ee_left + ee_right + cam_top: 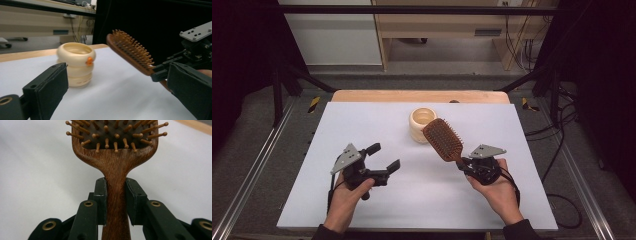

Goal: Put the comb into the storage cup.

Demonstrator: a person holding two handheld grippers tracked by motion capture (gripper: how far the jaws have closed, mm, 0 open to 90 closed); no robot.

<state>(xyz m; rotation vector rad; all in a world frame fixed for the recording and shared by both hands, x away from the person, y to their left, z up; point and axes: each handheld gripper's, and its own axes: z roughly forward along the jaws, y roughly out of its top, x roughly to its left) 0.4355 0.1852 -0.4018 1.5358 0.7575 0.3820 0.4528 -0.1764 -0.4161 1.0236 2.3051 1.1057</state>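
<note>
A brown wooden hairbrush [443, 139] with a paddle head and wooden bristles is held up off the white table top [362, 125]. My right gripper [463, 163] is shut on its handle [116, 202], both jaws pressed against the wood just below the head. The brush head [131, 50] tilts up and away toward a cream ring-shaped holder [422, 124] that stands at the table's middle back, an orange dot on its side [89, 60]. My left gripper [385, 157] hangs open over the left part of the table, nothing between its pads [53, 86].
The white board lies on a wooden table whose far edge [419, 96] shows behind it. Metal rails [257, 165] run along both sides. Cables [557, 145] trail on the floor at the right.
</note>
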